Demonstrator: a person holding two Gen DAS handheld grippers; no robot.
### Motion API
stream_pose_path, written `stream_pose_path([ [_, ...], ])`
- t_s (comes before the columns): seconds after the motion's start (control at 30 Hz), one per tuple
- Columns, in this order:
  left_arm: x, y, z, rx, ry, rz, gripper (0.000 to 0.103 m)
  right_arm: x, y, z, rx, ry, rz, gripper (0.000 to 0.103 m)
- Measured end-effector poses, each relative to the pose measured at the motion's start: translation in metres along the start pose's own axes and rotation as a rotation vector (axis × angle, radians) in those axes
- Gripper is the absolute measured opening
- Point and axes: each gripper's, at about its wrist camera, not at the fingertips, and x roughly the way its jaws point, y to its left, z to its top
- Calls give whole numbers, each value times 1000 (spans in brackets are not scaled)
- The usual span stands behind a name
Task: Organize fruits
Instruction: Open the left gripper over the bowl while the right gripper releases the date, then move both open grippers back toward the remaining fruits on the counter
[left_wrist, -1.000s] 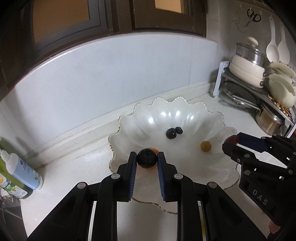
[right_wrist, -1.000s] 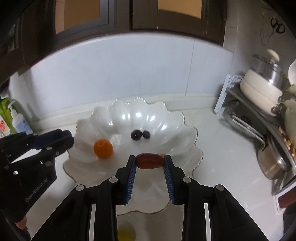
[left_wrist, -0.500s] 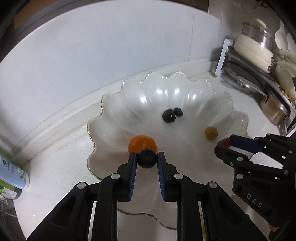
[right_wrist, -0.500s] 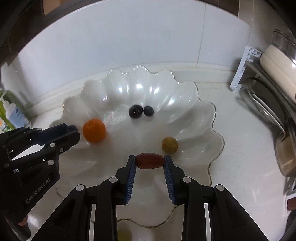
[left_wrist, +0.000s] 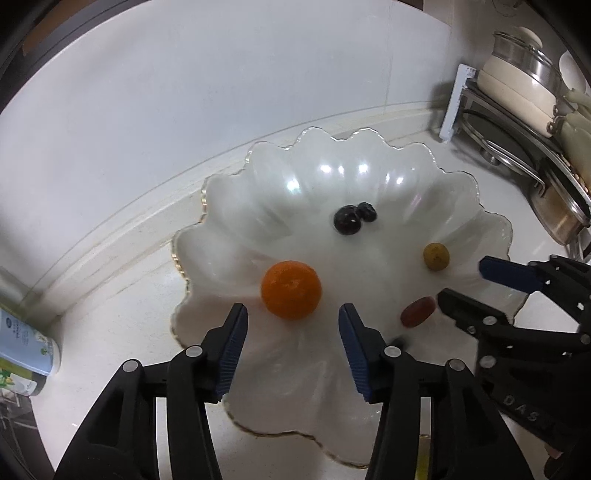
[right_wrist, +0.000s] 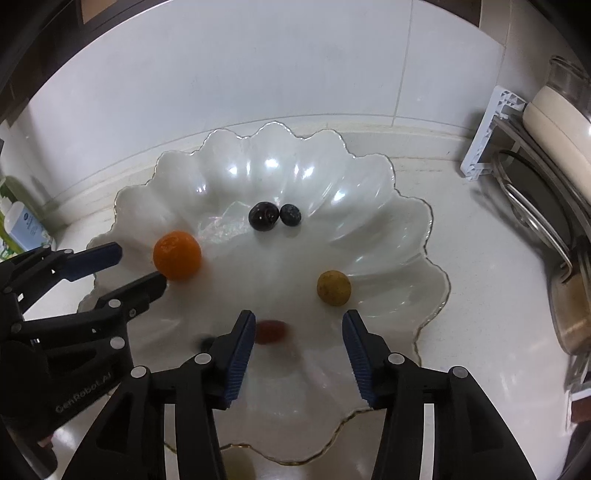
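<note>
A white scalloped bowl (left_wrist: 229, 206) (right_wrist: 373, 184) sits on the counter. In it lie an orange (left_wrist: 291, 289) (right_wrist: 177, 255), two dark berries (left_wrist: 347, 220) (right_wrist: 263, 216), a yellow-brown fruit (left_wrist: 436, 256) (right_wrist: 334, 287), a red oblong fruit (left_wrist: 418, 311) (right_wrist: 271, 331) and a small dark fruit (left_wrist: 400, 340) (right_wrist: 207, 342), both blurred. My left gripper (left_wrist: 291, 325) (right_wrist: 140, 267) is open and empty over the bowl's near left. My right gripper (right_wrist: 298, 332) (left_wrist: 463, 282) is open and empty over the near right.
A rack with pots, pans and lids (left_wrist: 524, 99) (right_wrist: 546, 155) stands at the right. Bottles (left_wrist: 22, 347) (right_wrist: 18, 225) stand at the left. A tiled wall runs behind the bowl. A yellowish fruit (right_wrist: 238, 467) lies on the counter by the bowl's near rim.
Both grippers opened. The left let go of the small dark fruit and the right let go of the red fruit; both fruits dropped into the bowl. Both grippers moved closer over the bowl.
</note>
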Motion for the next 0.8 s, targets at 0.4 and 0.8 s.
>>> stream_pose_path([
  [0.4, -55, 7, -8, -20, -106, -3, 54, -55, 0, -7, 4, -122, -40, 50],
  [0.8, -116, 4, -25, -11, -221, 11, 60, -121, 3, -25, 23, -243, -40, 50],
])
